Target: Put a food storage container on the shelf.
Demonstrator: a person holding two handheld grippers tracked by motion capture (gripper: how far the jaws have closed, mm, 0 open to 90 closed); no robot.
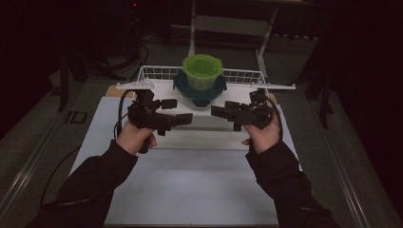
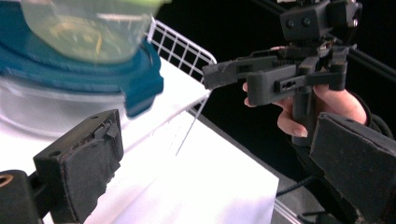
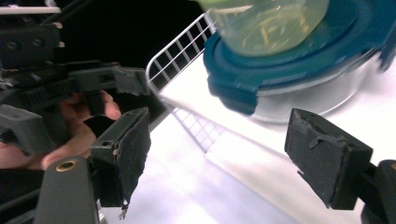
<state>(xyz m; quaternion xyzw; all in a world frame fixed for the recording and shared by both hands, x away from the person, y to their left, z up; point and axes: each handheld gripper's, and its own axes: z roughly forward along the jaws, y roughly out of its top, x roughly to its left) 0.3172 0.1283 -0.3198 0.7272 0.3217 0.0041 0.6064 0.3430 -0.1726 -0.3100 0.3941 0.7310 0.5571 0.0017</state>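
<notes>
Green-lidded tub (image 1: pixel 203 71) perched loose atop the teal-lidded glass container (image 1: pixel 199 92) in the wire basket's (image 1: pixel 242 76) middle, liable to topple if nudged by left gripper (image 1: pixel 183 118) or right gripper (image 1: pixel 216 111), both wide open, empty.

Green-lidded container (image 1: pixel 202 71), teal-lidded clear bowl (image 1: pixel 199 93), white wire basket (image 1: pixel 237 76), black grippers

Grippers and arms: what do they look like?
Left gripper and right gripper: black, blocky, pistol-grip bodies with worn dark jaw pads. A black cable trails from the left one. The person wears dark long sleeves.
</notes>
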